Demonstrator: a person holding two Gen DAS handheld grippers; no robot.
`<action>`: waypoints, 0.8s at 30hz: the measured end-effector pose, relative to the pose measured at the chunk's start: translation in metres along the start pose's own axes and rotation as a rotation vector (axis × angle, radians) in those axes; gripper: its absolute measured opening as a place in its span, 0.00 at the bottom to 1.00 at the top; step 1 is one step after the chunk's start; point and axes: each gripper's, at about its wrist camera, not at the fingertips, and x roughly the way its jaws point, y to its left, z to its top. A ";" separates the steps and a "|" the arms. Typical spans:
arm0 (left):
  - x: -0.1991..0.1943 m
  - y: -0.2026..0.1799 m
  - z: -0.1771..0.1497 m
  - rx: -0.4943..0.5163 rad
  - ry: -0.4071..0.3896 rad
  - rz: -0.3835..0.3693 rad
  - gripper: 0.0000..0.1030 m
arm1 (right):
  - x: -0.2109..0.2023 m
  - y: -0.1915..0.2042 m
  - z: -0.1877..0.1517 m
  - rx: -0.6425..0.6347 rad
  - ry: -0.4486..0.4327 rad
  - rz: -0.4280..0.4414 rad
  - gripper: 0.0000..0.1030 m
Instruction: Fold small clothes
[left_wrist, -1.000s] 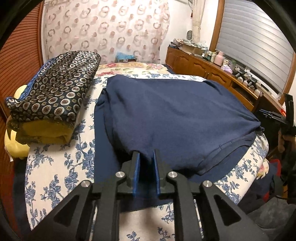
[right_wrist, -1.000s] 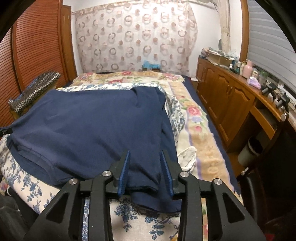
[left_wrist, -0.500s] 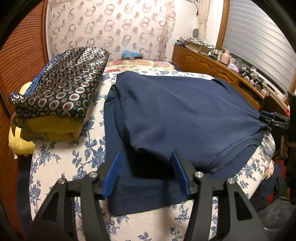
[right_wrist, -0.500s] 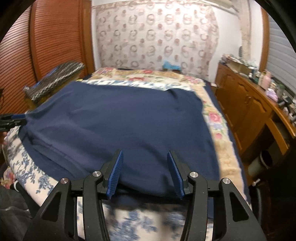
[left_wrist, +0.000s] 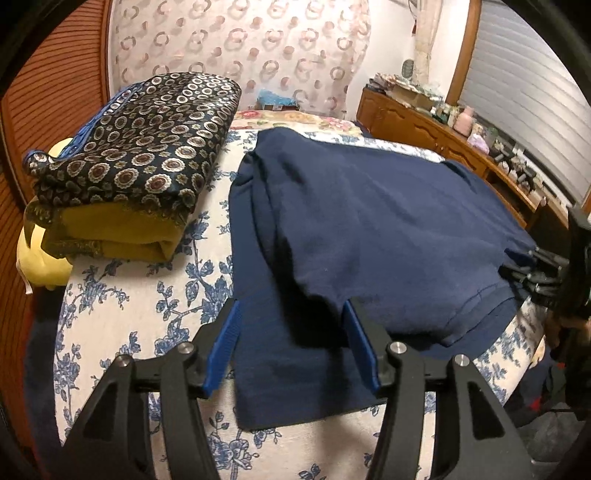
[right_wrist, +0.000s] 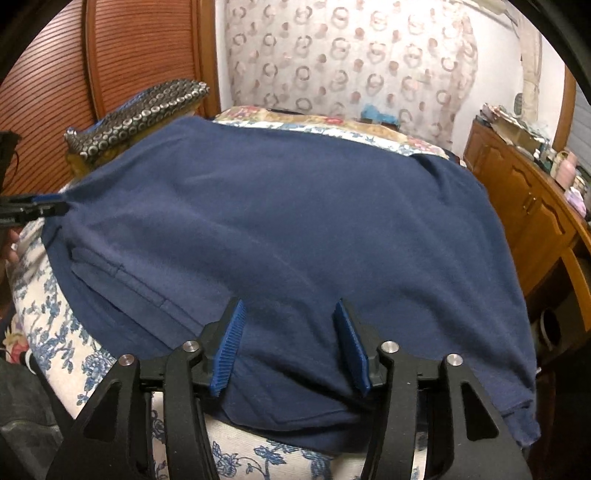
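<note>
Across the lower half of the left wrist view, the left gripper (left_wrist: 291, 345) stands with its ribbed blue pads (left_wrist: 221, 350) well apart, pressing on nothing; a flat flap of the navy shirt (left_wrist: 369, 221) lies under the gap. The shirt is soft matte knit, folded into a broad rounded slab at centre frame on the blue-flowered bedsheet (left_wrist: 122, 321). At upper left sits a folded stack: a glossy dark cloth with ring medallions (left_wrist: 147, 147) over mustard fabric (left_wrist: 122, 236). The right gripper (left_wrist: 532, 266) shows at the right edge, touching the shirt's hem.

Low in the right wrist view, the right gripper (right_wrist: 288, 339) has its jaws opening, pads clear of the cloth, with the shirt's stitched hem (right_wrist: 136, 284) to the left. The shirt fills mid-frame, smooth and domed. A wooden cabinet (right_wrist: 524, 206) lines the right.
</note>
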 end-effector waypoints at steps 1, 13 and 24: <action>-0.002 0.001 0.000 -0.006 -0.009 -0.004 0.54 | 0.000 0.001 0.000 -0.004 -0.002 -0.006 0.54; 0.005 0.009 0.017 -0.061 -0.027 -0.030 0.54 | 0.002 -0.001 -0.001 0.013 -0.007 -0.023 0.63; 0.028 0.012 0.011 -0.053 0.042 0.022 0.55 | 0.004 0.000 -0.001 0.015 -0.010 -0.026 0.64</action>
